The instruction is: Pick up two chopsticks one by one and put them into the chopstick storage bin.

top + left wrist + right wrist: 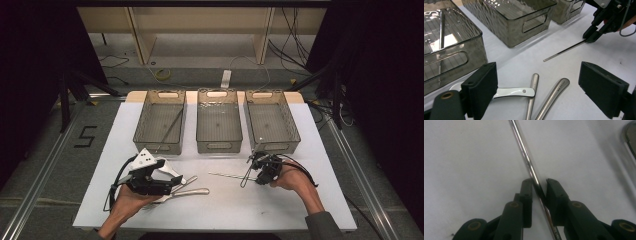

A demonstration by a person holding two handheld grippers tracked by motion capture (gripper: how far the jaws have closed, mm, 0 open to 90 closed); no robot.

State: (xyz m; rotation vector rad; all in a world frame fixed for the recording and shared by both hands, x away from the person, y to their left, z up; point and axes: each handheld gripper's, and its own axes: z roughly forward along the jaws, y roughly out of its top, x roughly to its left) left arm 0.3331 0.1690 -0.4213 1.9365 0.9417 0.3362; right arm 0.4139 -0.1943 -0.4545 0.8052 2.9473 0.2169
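The counter (310,200) with its white top fills the middle of the high view. In the upper middle of this frame three clear grey plastic bins stand in a row on it: the left bin (161,121), the middle bin (218,120) and the right bin (271,120). A thin metal rod (171,126) lies slanted inside the left bin.

At the lower left of the high view the left tongs (176,181) rest in the person's left hand (126,200) above a small group of cutlery. In the left gripper view the jaws stand wide apart with nothing between them, and below them lie a white-handled utensil (514,92) and two steel handles (533,95) (554,96), close together on the counter.

At the lower right of the high view the right hand (290,180) holds the right tongs (252,165) low over the counter. In the right gripper view a thin metal straw (530,167) runs from the top centre of the frame down between the two jaws. The jaws are close on both sides of it, but a narrow gap is visible on each side, so they do not press it. The straw lies flat on the counter, in front of the middle bin and the right bin.
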